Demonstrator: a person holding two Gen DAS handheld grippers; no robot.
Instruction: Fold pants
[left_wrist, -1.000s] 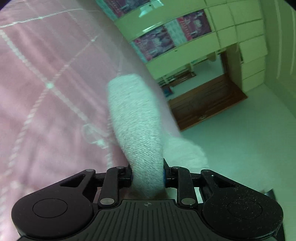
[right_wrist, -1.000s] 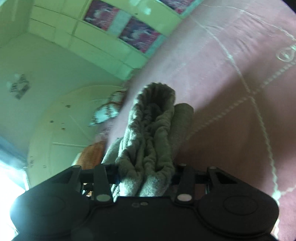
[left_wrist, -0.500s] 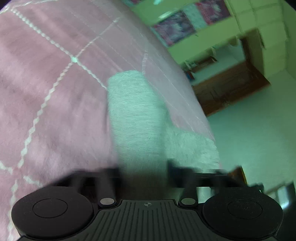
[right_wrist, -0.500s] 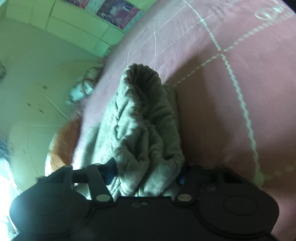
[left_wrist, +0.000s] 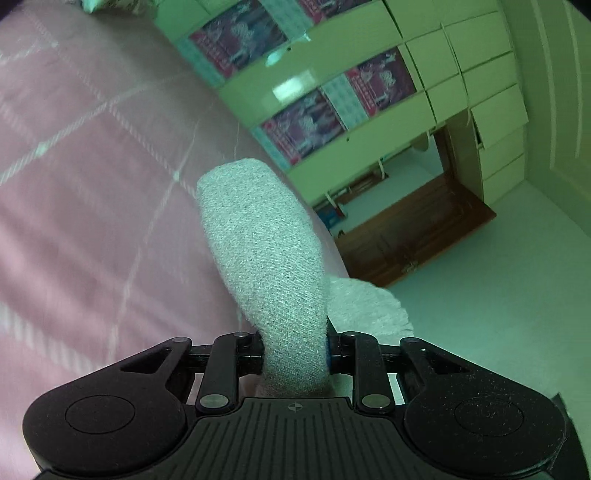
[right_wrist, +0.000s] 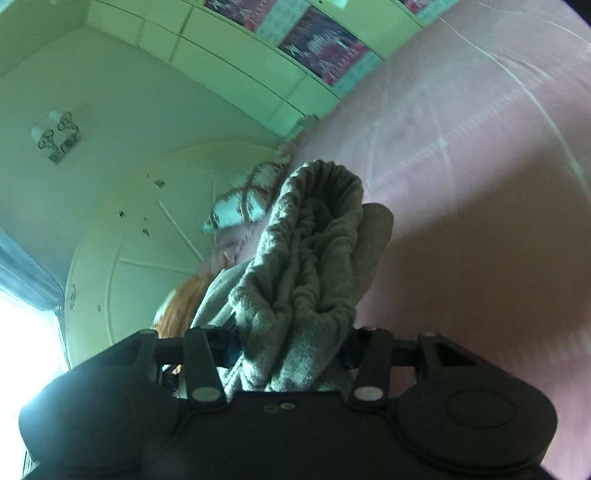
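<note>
The grey knit pants (left_wrist: 258, 251) rise as a narrow folded strip from my left gripper (left_wrist: 293, 354), which is shut on the cloth; more of it hangs to the right over the bed edge. In the right wrist view, the bunched elastic waistband of the pants (right_wrist: 310, 251) fills my right gripper (right_wrist: 291, 350). Its jaws are closing on the thick bundle, and the pads press on it from both sides. Both ends are held above the pink quilted bed (left_wrist: 92, 184). The fingertips are hidden in the cloth.
Green cupboards with posters (left_wrist: 306, 125) and a wooden cabinet (left_wrist: 410, 229) stand beyond the bed's edge, above a pale floor (left_wrist: 498, 295). The right wrist view shows a round headboard (right_wrist: 147, 236), a patterned pillow (right_wrist: 236, 210), a wall lamp (right_wrist: 55, 136) and bedspread (right_wrist: 461, 221).
Both grippers have moved across the bed and risen a little, carrying the pants along. The views swung down toward the bedspread, then back up to the room. Both grips hold.
</note>
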